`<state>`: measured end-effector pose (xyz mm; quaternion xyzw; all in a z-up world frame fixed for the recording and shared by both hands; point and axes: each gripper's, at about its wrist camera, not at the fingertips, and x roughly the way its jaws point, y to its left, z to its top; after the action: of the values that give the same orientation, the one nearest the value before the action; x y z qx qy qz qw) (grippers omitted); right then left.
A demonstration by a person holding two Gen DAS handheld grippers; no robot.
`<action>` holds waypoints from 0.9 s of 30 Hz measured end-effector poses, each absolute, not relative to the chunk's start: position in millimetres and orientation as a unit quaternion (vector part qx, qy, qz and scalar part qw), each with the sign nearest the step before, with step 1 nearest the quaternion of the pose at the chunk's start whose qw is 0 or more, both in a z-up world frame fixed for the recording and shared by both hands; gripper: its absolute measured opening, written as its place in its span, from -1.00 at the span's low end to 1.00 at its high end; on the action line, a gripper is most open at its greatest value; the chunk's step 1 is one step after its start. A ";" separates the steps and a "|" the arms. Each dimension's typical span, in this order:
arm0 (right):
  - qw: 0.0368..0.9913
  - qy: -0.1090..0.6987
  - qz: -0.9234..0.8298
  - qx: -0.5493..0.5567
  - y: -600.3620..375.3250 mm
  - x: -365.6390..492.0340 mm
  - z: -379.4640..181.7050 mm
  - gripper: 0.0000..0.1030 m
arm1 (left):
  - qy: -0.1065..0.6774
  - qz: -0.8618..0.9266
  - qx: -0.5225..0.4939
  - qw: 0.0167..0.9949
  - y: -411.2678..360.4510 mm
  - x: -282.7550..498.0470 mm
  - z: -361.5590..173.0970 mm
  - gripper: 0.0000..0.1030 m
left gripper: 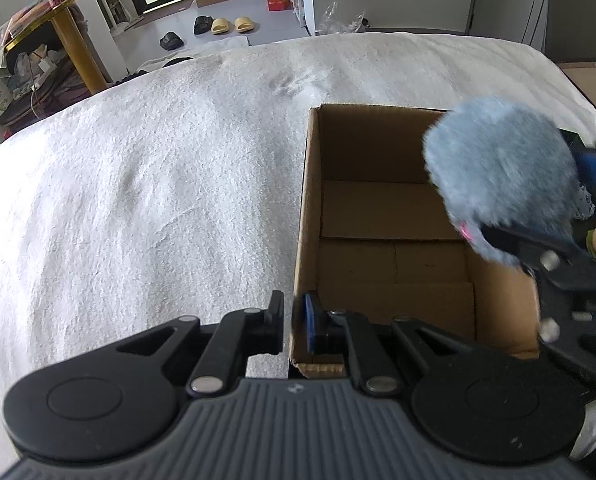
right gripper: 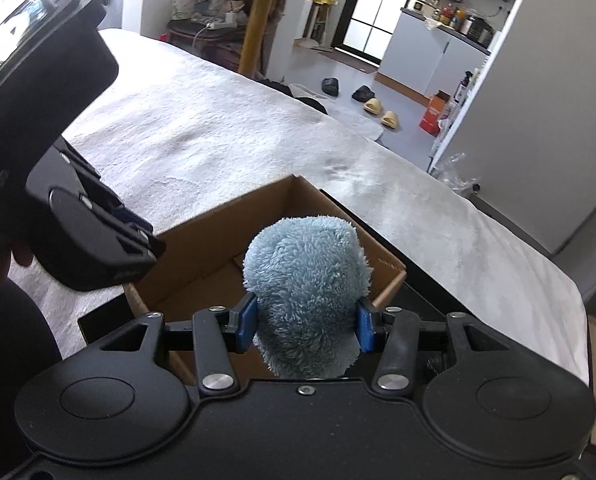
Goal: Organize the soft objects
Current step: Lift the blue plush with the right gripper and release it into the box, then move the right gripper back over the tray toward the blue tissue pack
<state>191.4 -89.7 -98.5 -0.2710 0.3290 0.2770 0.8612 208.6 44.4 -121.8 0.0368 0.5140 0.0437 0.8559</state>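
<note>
Sitting squeezed between right tongs (right gripper: 306,324): blue plush toy (right gripper: 306,276), above cardboard box (right gripper: 218,232).

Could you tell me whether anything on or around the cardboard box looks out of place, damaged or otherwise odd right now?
Nothing stands out. The cardboard box sits upright on the white bedcover, open and empty inside, with no visible tears. The right gripper holds the blue plush toy above it, and the left gripper pinches the box's near wall.
</note>
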 end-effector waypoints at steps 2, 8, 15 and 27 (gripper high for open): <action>0.861 0.322 0.278 -0.278 -84.4 195.1 -98.1 -0.08 | 0.514 0.043 0.034 0.856 45.7 208.6 -122.1 -0.80; 0.880 0.290 0.267 -0.265 -77.7 199.8 -88.8 0.29 | 0.519 0.044 0.027 0.853 47.4 210.2 -123.1 -0.76; 0.881 0.300 0.254 -0.263 -86.7 197.4 -91.0 0.39 | 0.523 0.048 0.046 0.850 42.0 210.1 -123.1 -0.75; 0.897 0.339 0.213 -0.188 -132.9 174.9 -99.9 0.56 | 0.504 0.065 0.069 0.858 34.3 202.3 -114.6 -0.03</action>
<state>174.9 -132.9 -99.9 -0.1884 0.3387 0.2134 0.8968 202.3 34.3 -114.6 0.0686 0.5042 0.0647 0.8584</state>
